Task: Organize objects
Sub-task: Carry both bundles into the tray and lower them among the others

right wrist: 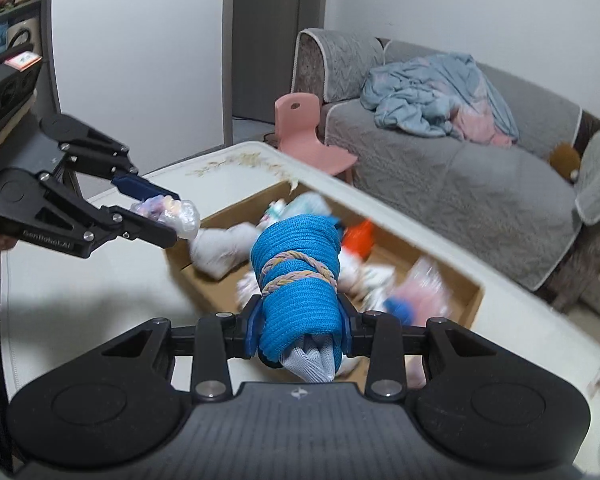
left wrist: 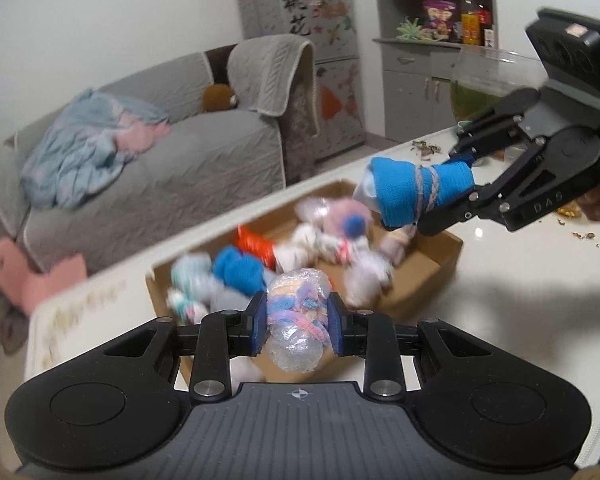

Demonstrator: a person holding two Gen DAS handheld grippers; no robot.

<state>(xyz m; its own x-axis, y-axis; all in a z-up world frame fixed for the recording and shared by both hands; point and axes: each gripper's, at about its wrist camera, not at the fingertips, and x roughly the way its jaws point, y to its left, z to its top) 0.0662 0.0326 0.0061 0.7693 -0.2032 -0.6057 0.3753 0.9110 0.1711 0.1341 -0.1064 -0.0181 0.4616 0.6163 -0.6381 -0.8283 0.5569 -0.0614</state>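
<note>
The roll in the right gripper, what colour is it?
Bright blue roll, best in the right wrist view.

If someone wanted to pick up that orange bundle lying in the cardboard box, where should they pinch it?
Probably across the middle of the orange bundle, coming straight down from above. It lies low in the cardboard box, packed between other bundles, so only its top is free. The view is blurred, so its exact shape is unclear.

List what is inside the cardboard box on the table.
The cardboard box holds a blurred heap of soft bundles: a blue one, an orange one, pink and white ones. What lies beneath the heap is covered.
</note>
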